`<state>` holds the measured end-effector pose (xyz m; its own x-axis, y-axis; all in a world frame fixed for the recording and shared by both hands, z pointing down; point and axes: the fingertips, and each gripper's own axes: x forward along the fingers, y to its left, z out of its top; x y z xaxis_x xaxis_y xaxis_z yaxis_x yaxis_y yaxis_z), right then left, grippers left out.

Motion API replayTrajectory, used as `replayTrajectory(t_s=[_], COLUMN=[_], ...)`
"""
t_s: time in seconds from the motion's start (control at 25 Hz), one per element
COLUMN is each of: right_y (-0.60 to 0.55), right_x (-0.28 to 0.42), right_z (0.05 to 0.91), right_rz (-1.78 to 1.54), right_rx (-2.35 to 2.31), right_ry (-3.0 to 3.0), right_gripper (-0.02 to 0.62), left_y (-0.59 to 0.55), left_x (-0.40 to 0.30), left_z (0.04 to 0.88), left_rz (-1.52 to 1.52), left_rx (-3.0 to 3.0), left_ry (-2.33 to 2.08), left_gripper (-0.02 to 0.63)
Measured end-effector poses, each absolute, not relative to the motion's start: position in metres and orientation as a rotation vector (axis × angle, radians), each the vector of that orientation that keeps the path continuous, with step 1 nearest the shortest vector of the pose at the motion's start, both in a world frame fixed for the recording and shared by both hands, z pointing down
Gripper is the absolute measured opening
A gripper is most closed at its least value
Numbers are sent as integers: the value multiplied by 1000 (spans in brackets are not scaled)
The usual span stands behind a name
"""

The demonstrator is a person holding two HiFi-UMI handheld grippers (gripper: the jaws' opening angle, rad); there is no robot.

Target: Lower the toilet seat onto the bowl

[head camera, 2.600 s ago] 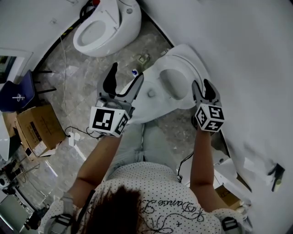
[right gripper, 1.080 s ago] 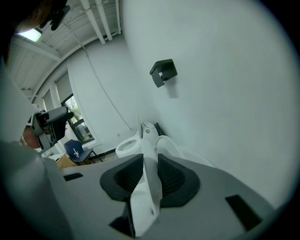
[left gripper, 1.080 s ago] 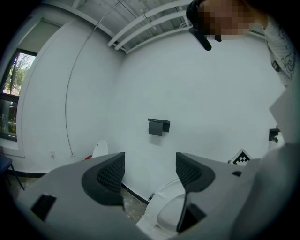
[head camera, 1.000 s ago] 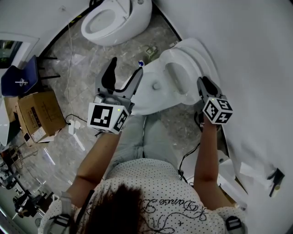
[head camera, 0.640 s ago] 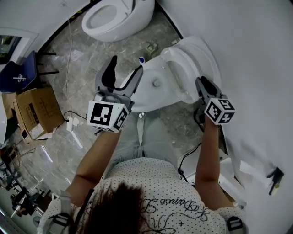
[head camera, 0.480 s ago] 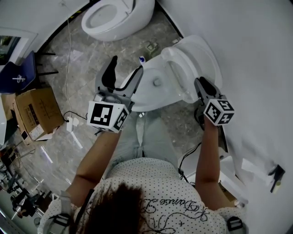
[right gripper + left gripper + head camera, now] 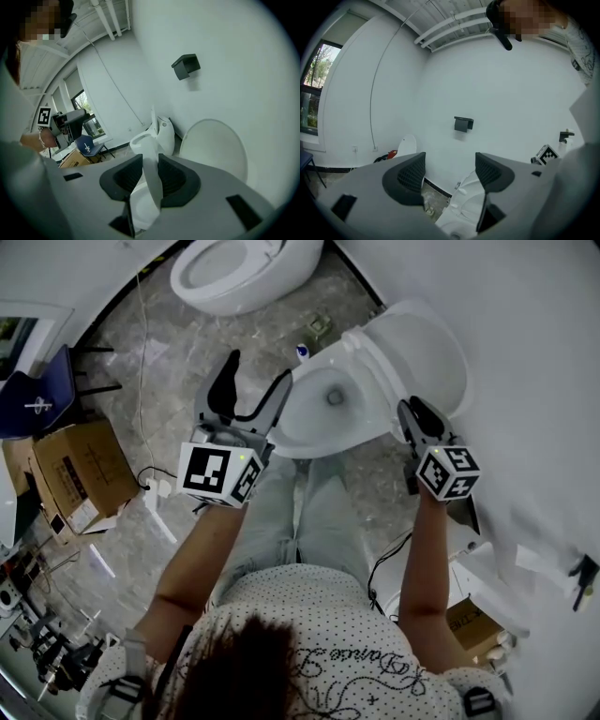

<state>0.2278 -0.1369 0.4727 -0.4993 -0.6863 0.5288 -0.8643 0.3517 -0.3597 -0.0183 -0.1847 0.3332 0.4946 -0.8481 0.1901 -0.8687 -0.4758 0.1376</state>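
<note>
A moment ago the white plastic toilet seat (image 7: 150,159) lay back near the round white lid (image 7: 427,357). Now it has swung off and stands almost on its edge over the white toilet bowl (image 7: 292,427). My right gripper (image 7: 410,413) is clenched on the seat's rim. My left gripper (image 7: 255,378), left of the bowl, is released and empty. The lid leans on the white wall (image 7: 525,381) behind the bowl. The grey stone floor (image 7: 169,371) left of the bowl is free. I count two grippers, one seat and two toilets: the second white toilet (image 7: 234,268) is past the bowl.
</note>
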Motion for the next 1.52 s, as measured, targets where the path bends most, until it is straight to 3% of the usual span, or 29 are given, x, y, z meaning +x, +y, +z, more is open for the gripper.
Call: replayTrajectory(t_s=[0.6, 0.84, 1.52], right_y=[-84, -64, -22], right_x=[135, 94, 12], right_z=[497, 526, 594], right_rz=[956, 1008, 972], right_rx=[1317, 1250, 1031], right_ry=[-2334, -2297, -2198], right_gripper=[104, 143, 143], left_y=[-157, -150, -131], left_x=[-78, -103, -162], left_z=[345, 358, 399], left_rz=[150, 156, 192], left_rx=[2533, 2514, 2449], left_ry=[-1443, -1447, -1483], left_gripper=[314, 315, 316])
